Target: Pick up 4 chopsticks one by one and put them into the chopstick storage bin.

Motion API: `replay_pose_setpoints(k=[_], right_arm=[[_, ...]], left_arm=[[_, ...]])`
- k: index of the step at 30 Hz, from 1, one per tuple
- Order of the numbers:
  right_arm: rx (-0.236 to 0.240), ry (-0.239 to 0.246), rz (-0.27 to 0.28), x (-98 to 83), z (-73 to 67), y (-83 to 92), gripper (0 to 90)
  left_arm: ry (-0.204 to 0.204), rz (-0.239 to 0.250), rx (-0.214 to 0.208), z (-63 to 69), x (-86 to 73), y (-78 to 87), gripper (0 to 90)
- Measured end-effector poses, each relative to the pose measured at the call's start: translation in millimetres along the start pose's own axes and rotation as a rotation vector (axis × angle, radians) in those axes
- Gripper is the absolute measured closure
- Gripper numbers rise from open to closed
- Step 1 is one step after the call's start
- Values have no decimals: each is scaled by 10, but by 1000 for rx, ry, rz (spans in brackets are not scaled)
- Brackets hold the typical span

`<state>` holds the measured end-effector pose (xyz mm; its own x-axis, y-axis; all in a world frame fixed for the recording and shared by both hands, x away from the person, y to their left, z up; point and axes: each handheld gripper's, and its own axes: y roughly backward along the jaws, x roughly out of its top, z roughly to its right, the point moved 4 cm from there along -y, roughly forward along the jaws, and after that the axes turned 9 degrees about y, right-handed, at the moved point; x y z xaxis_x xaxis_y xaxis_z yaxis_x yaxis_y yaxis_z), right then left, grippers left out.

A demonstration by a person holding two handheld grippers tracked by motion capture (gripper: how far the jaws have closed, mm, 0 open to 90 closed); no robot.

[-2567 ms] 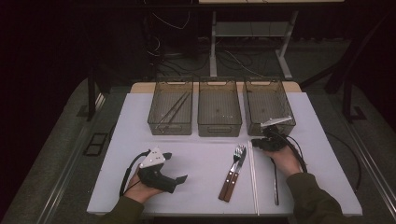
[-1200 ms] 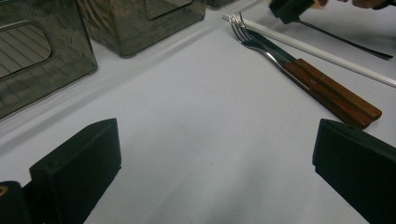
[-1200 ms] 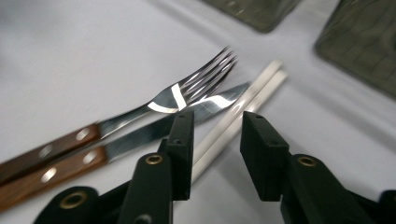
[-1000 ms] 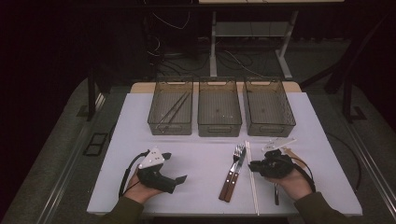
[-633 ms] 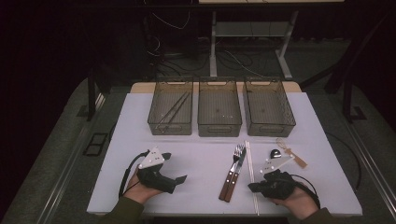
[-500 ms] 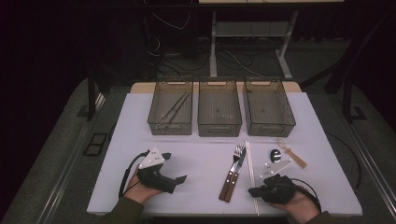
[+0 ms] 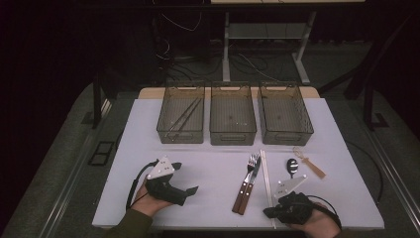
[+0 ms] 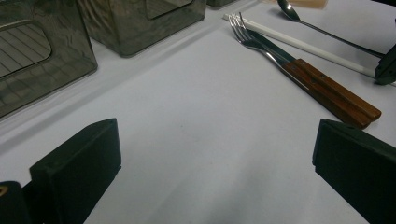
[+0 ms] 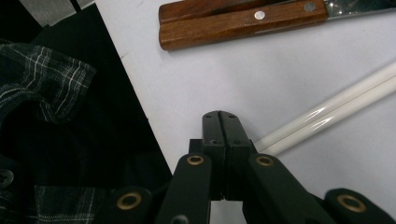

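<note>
The near ends of the pair of white plastic chopsticks [image 9: 327, 119] slip out of sight behind the right gripper [image 9: 220, 122] in the right gripper view, so whether the tips touch them cannot be told; its two black jaws are pressed flat together with nothing between them, having just finished closing. In the high view this right gripper [image 7: 271, 212] is a dark lump at the table's near edge, its jaws too small to read, with the white chopsticks [image 7: 266, 178] running away from it toward twelve o'clock. The wooden-handled fork and knife [image 7: 246, 183] lie side by side at about ten o'clock from it, apart from it, blades cut off at the frame edge in the right gripper view. A steel spoon [image 7: 291, 166] and a pale wooden spoon [image 7: 309, 163] lie at one o'clock, well apart. The left gripper [image 8: 210, 154] rests on the white table [image 7: 208, 158] with jaws spread wide over bare surface, the fork and knife at its two o'clock. Three smoky plastic bins [image 7: 233, 114] stand at the far side; the left one holds thin dark sticks, hard to make out.
</note>
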<state>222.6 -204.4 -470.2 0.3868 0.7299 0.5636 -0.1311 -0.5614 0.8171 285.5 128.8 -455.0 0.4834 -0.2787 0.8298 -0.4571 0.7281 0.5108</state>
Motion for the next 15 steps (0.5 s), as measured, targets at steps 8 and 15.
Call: replay_pose_setpoints(k=[8,15], right_arm=[[-7,5,-15,-38,-2,38,900],[-26,7,-29,-89,18,83,900]], left_arm=[[0,-2,-1,-1,-2,-1,0],[-7,-5,-1,-2,-2,-2,0]])
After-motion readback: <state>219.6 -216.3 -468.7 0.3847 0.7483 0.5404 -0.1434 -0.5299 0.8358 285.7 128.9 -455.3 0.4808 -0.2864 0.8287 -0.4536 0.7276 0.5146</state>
